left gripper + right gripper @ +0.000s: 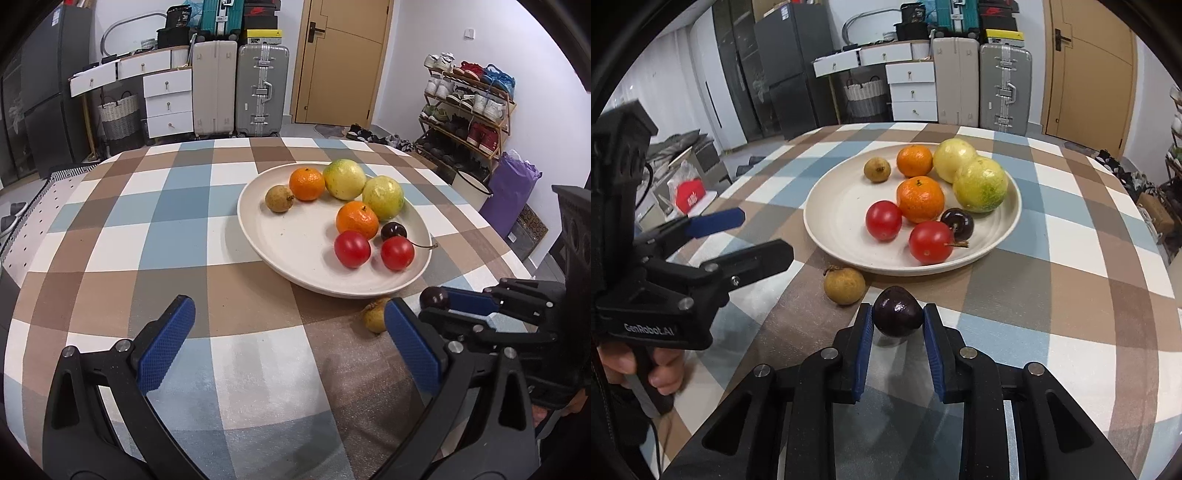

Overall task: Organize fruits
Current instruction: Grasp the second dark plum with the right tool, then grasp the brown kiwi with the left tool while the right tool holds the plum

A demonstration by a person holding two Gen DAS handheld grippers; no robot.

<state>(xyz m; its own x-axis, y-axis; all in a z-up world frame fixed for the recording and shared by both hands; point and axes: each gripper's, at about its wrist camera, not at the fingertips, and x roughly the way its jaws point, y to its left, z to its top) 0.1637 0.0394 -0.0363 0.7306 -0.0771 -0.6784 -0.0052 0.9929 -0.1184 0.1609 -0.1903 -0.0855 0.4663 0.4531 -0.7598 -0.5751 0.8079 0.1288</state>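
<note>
My right gripper (898,316) is shut on a dark purple cherry (897,310), just above the checked cloth in front of the plate. In the left wrist view that gripper (439,306) comes in from the right with the cherry (434,296) at its tips. A brown longan (844,285) lies on the cloth beside it, close to the plate's near rim. The cream plate (842,206) holds two oranges, two yellow-green fruits, two red tomatoes, a dark cherry and a longan. My left gripper (288,308) is open and holds nothing, left of the loose longan (373,314).
The round table (122,243) has a checked blue, brown and white cloth. Behind it stand suitcases (240,88), white drawers and a door. A shoe rack (469,107) is at the right. A person's hand (661,373) grips the left gripper's handle.
</note>
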